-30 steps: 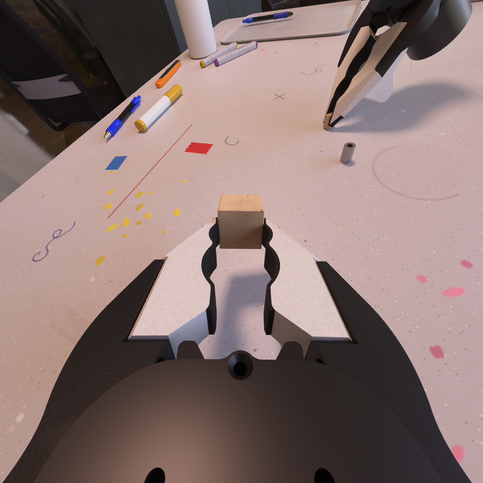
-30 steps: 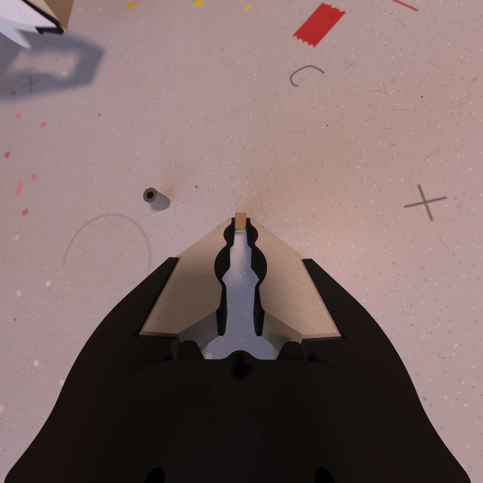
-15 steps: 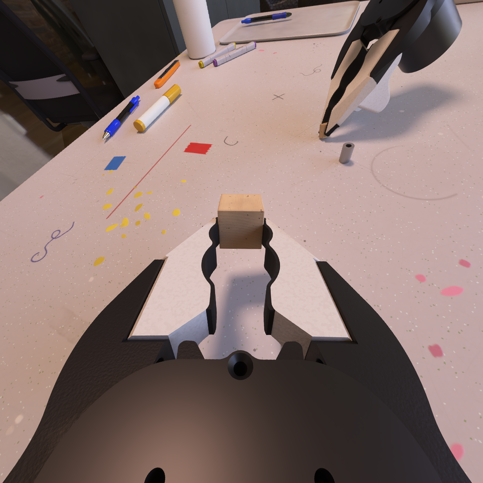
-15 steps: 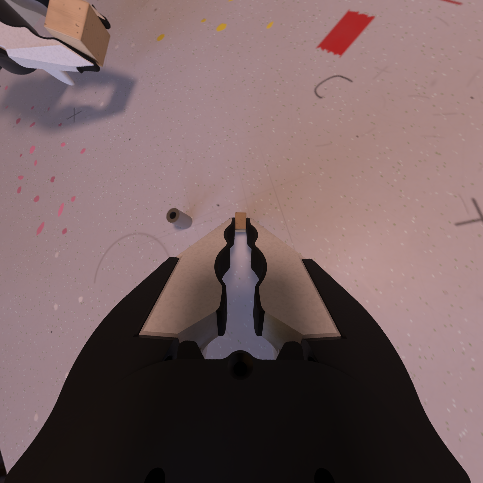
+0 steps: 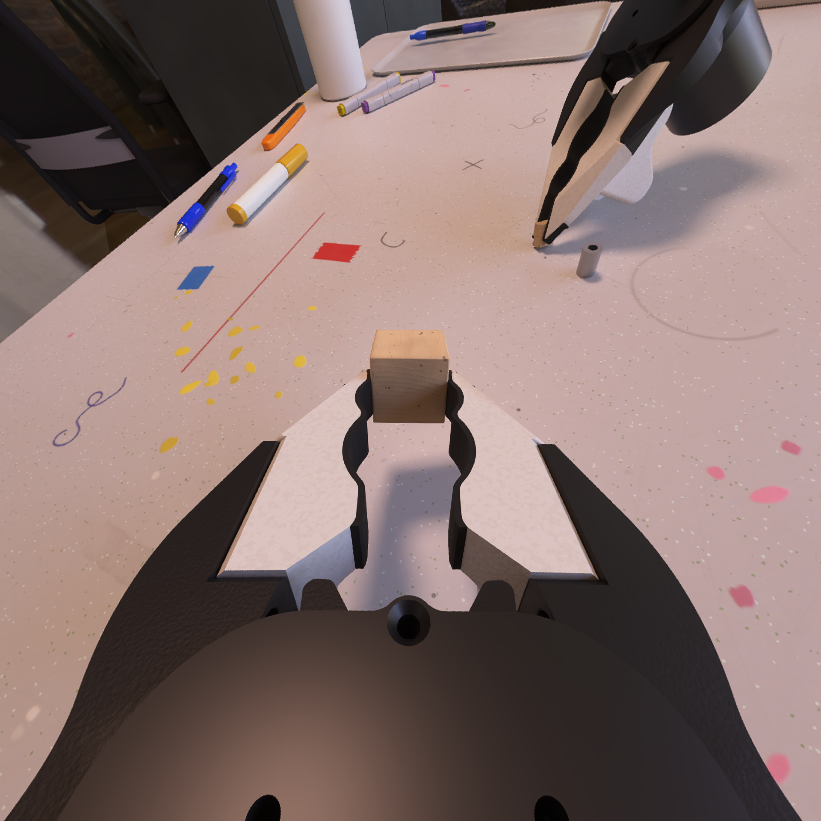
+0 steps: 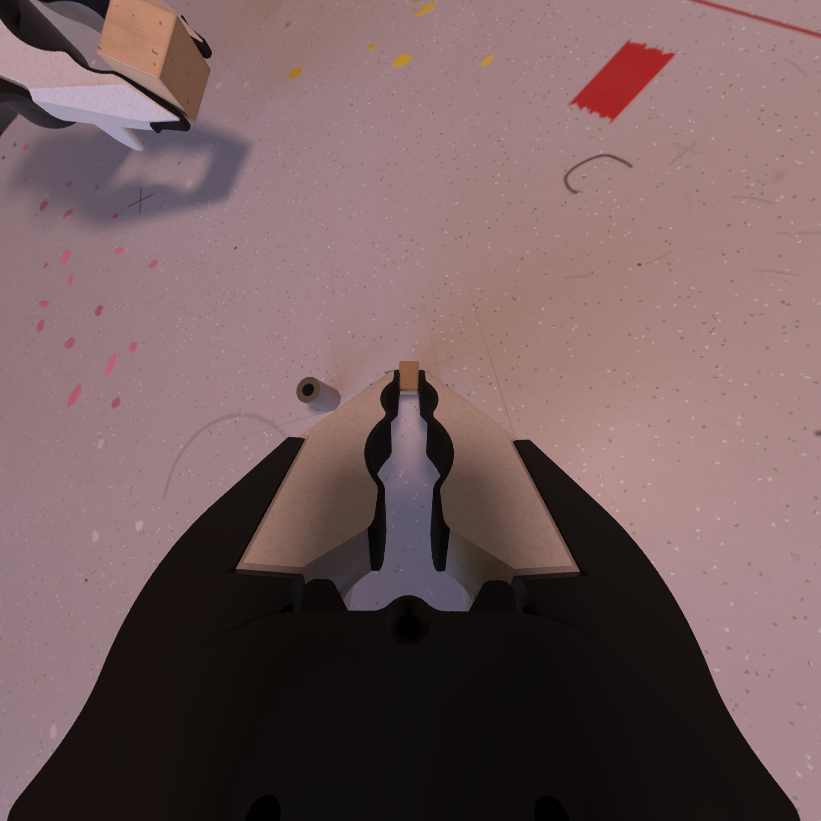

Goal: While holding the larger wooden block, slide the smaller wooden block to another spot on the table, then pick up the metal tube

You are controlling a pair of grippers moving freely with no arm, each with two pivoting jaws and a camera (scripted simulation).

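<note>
My left gripper is shut on the larger wooden block and holds it above the table; it also shows in the right wrist view. My right gripper is shut on the smaller wooden block, a thin piece pressed down on the table; in the left wrist view that block sits at the tips of the steeply tilted right gripper. The grey metal tube stands upright just beside those tips, also in the right wrist view.
At the far left lie a blue pen, a white and yellow marker, an orange marker and two grey markers. A white roll and a grey tray with a pen stand at the back. The table's left edge drops off.
My right gripper has slid the smaller block along the table toward the left gripper's side, ending close beside the metal tube. The left gripper holds still with the larger block.
</note>
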